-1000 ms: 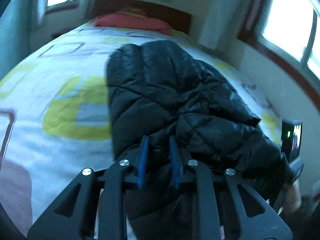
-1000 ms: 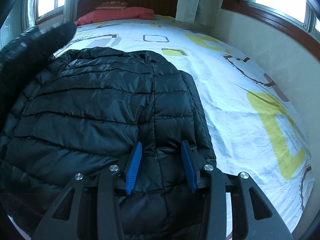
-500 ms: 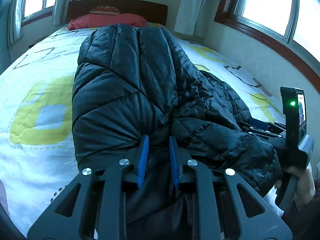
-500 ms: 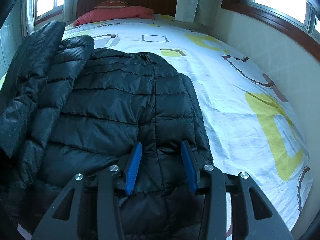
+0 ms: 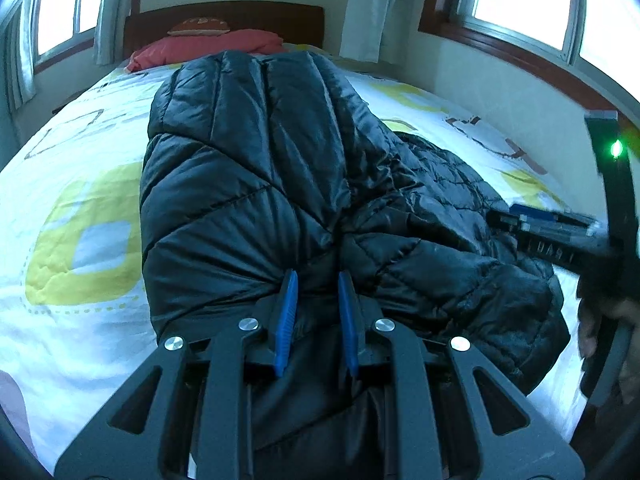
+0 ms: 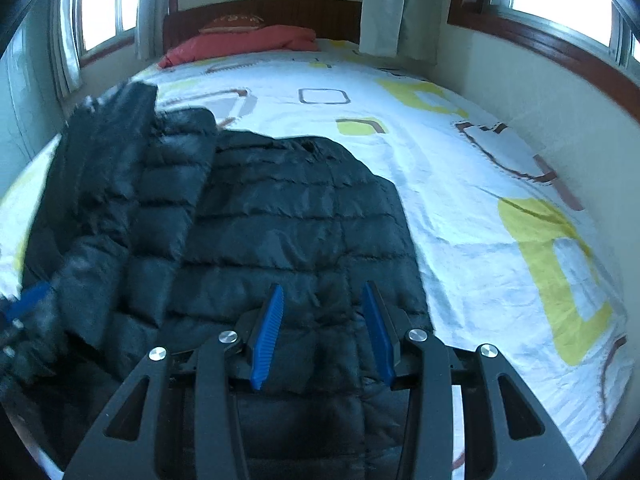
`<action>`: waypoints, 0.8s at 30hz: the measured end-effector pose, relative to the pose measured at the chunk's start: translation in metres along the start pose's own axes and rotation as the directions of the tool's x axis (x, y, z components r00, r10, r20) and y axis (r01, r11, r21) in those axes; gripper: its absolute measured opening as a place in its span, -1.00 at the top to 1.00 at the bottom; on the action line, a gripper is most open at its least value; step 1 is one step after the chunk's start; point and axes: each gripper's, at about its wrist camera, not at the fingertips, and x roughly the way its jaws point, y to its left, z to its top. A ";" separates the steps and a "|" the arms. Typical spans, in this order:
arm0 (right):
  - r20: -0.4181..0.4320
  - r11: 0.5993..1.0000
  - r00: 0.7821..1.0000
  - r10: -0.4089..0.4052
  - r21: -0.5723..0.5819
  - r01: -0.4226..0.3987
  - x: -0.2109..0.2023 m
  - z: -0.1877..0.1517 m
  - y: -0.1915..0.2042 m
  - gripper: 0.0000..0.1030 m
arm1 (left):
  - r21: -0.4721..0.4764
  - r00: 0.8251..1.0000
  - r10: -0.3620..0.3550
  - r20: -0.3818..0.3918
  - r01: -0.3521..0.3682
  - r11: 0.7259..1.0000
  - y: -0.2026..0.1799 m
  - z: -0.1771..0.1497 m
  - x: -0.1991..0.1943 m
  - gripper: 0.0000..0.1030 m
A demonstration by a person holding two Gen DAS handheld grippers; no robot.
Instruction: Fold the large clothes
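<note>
Here, black puffer jacket (image 5: pixel 248 184) pinched in left tongs (image 5: pixel 316 312), under right tongs (image 6: pixel 324 332)

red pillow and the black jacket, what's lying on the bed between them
Nothing: in the right wrist view only bare patterned bedsheet lies between the red pillow and the black jacket.
</note>
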 end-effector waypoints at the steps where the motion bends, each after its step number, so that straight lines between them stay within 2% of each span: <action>1: 0.003 1.000 1.000 0.022 0.011 -0.022 0.000 0.003 0.001 0.19 | 0.009 1.000 0.002 -0.002 -0.002 1.000 -0.001 0.000 0.001 0.62; 5: 0.011 0.988 0.990 0.140 0.063 -0.140 0.004 0.018 0.004 -0.02 | 0.020 1.000 0.001 -0.009 -0.001 1.000 -0.003 0.002 0.002 0.62; 8: 0.008 0.954 0.964 0.264 0.144 -0.263 0.015 0.030 0.002 -0.02 | 0.021 1.000 0.003 -0.011 -0.003 1.000 -0.004 0.003 0.003 0.62; 10: 0.006 0.907 0.930 0.368 0.215 -0.361 0.027 0.038 0.000 -0.02 | 0.024 1.000 0.006 -0.011 -0.006 1.000 -0.006 0.003 0.004 0.62; 11: 0.003 0.868 0.900 0.435 0.266 -0.420 0.038 0.042 -0.001 -0.03 | 0.025 1.000 0.007 -0.011 -0.007 1.000 -0.006 0.003 0.004 0.62; 14: 0.007 0.766 0.829 0.559 0.379 -0.519 0.063 0.046 0.000 -0.27 | 0.027 1.000 0.008 -0.010 -0.008 1.000 -0.006 0.003 0.005 0.62; 16: 0.003 0.716 0.791 0.612 0.423 -0.555 0.076 0.048 0.004 -0.30 | 0.027 1.000 0.008 -0.010 -0.008 1.000 -0.007 0.002 0.006 0.62; 17: 0.015 0.668 0.754 0.657 0.452 -0.591 0.084 0.048 0.006 -0.30 | 0.026 1.000 0.008 -0.010 -0.007 1.000 -0.006 0.002 0.006 0.62; 19: 0.036 0.602 0.699 0.714 0.478 -0.639 0.089 0.049 0.010 -0.31 | 0.024 1.000 0.007 -0.009 -0.007 1.000 -0.007 0.002 0.006 0.62; 21: 0.060 0.532 0.631 0.773 0.479 -0.698 0.090 0.050 0.018 -0.35 | 0.023 1.000 0.006 -0.009 -0.005 1.000 -0.006 0.002 0.006 0.62; 22: 0.061 0.532 0.624 0.779 0.462 -0.709 0.088 0.051 0.022 -0.38 | 0.021 1.000 0.006 -0.009 -0.005 1.000 -0.006 0.002 0.006 0.62; 24: 0.041 0.559 0.631 0.775 0.422 -0.714 0.088 0.053 0.030 -0.42 | 0.017 1.000 0.003 -0.009 -0.003 1.000 -0.005 0.002 0.007 0.62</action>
